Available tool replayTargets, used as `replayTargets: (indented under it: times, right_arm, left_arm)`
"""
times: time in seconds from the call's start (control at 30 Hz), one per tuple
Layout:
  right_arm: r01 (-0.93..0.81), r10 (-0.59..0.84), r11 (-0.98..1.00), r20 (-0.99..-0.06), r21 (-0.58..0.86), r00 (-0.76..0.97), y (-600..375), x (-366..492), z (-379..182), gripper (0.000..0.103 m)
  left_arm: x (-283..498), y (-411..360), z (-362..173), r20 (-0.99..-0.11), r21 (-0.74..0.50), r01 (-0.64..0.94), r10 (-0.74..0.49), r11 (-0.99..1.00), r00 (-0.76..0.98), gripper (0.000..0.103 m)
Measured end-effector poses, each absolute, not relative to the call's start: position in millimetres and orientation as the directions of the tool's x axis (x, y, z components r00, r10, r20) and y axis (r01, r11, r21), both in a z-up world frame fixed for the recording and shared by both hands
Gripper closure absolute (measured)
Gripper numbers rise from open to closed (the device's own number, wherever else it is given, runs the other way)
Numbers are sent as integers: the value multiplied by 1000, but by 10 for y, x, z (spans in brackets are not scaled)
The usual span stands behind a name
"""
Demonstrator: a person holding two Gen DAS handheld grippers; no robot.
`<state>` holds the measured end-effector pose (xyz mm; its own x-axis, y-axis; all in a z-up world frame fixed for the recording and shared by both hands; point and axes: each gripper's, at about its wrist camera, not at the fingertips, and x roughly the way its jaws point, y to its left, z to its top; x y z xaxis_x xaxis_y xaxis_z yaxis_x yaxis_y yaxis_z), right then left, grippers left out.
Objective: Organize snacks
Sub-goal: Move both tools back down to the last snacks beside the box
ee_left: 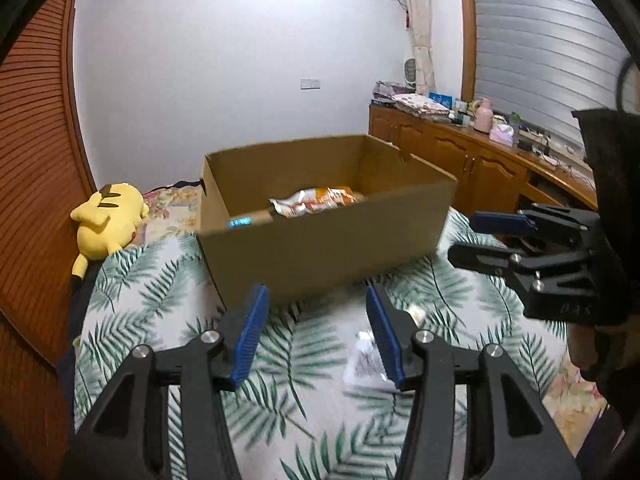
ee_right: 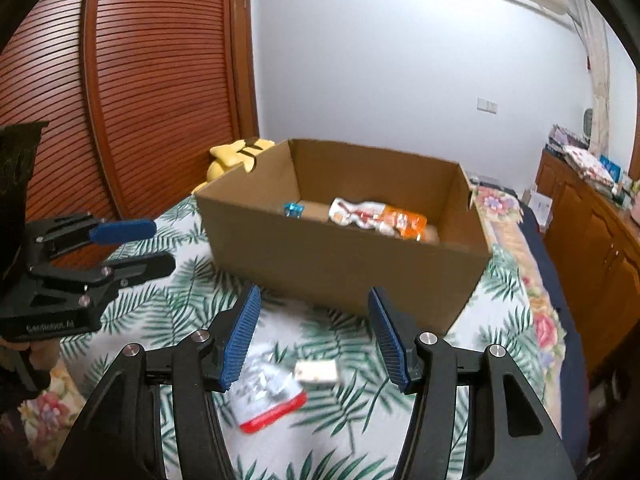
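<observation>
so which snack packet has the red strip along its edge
The clear packet lying on the leaf-print bedspread, in front of the cardboard box, just below the right gripper. The small pale packet beside it has no red.

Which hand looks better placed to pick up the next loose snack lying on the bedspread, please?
Probably the right. The clear packet with the red edge and the small white pack lie just beyond the open, empty right tongs. The left tongs see only a packet edge behind one finger.
</observation>
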<state>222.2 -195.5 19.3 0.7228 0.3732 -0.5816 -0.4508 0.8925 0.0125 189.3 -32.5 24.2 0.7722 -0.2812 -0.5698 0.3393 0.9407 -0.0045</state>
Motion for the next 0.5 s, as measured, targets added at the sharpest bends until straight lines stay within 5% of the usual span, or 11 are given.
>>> replayTargets:
  times: [0.3,0.5]
  right_arm:
    - [-421,385,902,-621,97,683,-2094,2045,-176,48]
    - [-416,402,897,-667,150,628,-2138,2073,-424,58]
  left_arm:
    - [1589,-442,-107,-605,-33,354,-301,935,737,51]
    - [1540,-468,-245,-626,-58,349,-306,935,717,51]
